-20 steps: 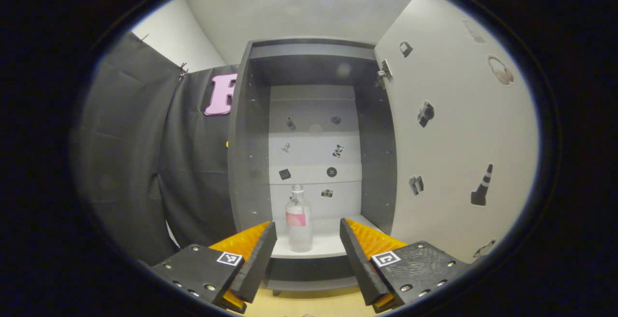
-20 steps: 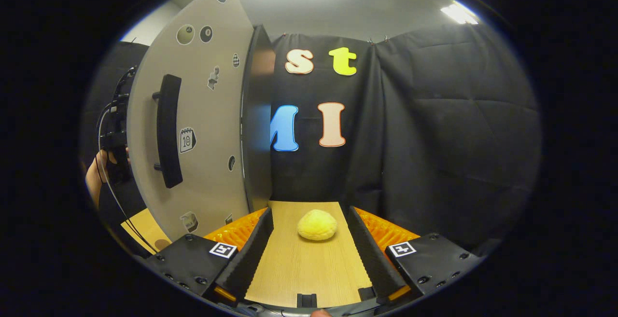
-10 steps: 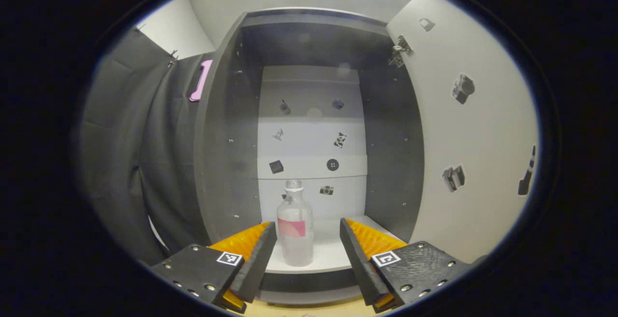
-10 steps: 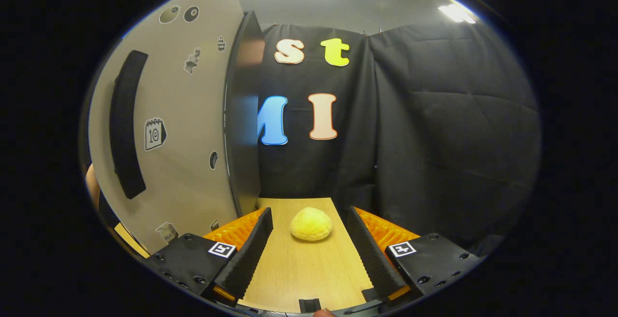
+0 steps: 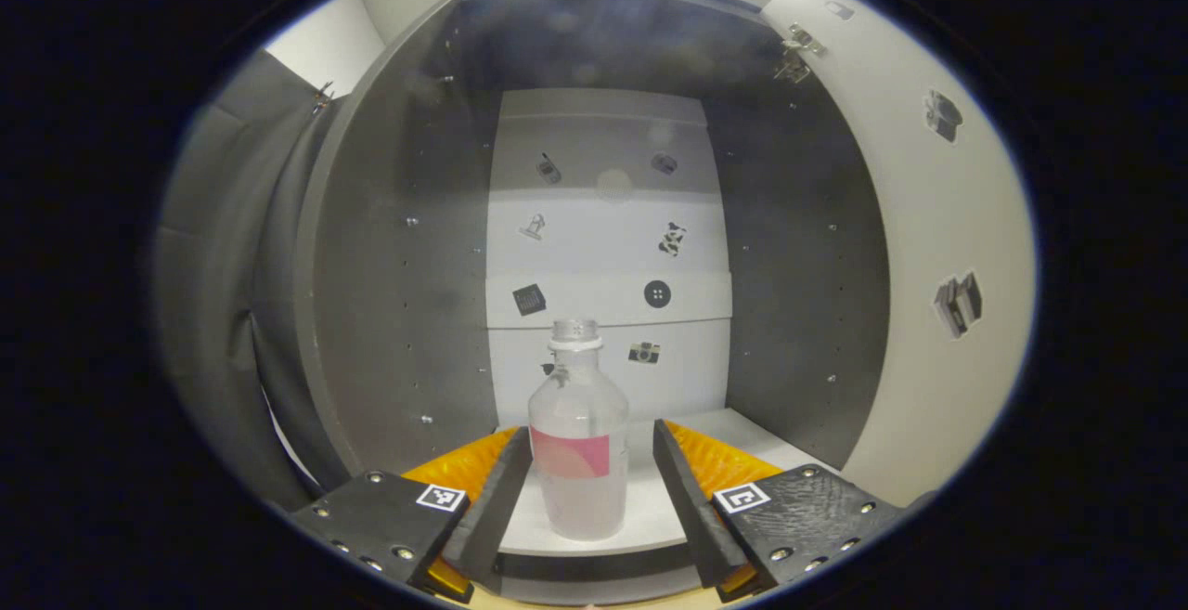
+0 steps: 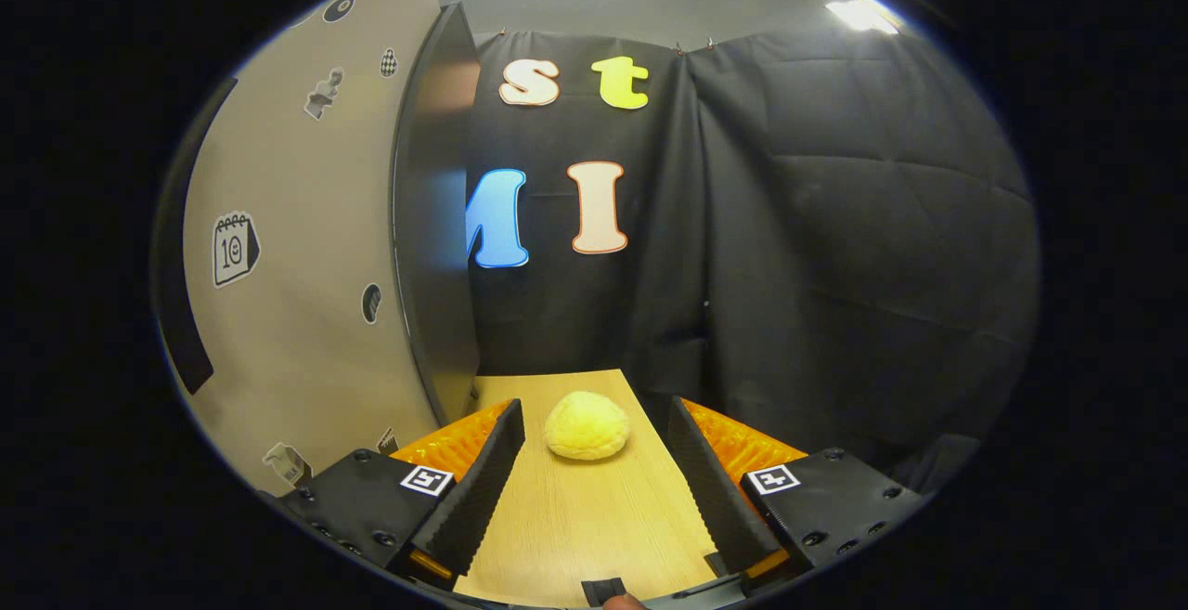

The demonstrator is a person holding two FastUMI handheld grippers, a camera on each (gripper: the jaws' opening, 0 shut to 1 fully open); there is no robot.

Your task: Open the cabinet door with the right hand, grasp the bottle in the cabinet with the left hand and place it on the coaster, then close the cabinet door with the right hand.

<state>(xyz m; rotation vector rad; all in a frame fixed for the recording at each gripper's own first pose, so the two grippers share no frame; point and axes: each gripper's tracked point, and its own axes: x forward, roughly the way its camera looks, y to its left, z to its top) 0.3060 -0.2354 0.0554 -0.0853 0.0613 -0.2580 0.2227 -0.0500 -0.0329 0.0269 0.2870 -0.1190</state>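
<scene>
left gripper (image 5: 592, 489): jaws wide, bottle (image 5: 577, 447) upright between them, untouched
cabinet door (image 5: 928, 248): open
right gripper (image 6: 594, 471): jaws wide, empty, yellow lump (image 6: 586, 425) ahead on desk (image 6: 585, 517)

Straight ahead of the left gripper (image 5: 591, 485), between its spread fingers: bottle (image 5: 577, 447), upright on the cabinet (image 5: 390, 248) shelf. Off to its right, the open cabinet door (image 5: 937, 248). Ahead of the right gripper (image 6: 594, 471): a bun-like lump (image 6: 586, 425) on the table (image 6: 575, 517).
</scene>
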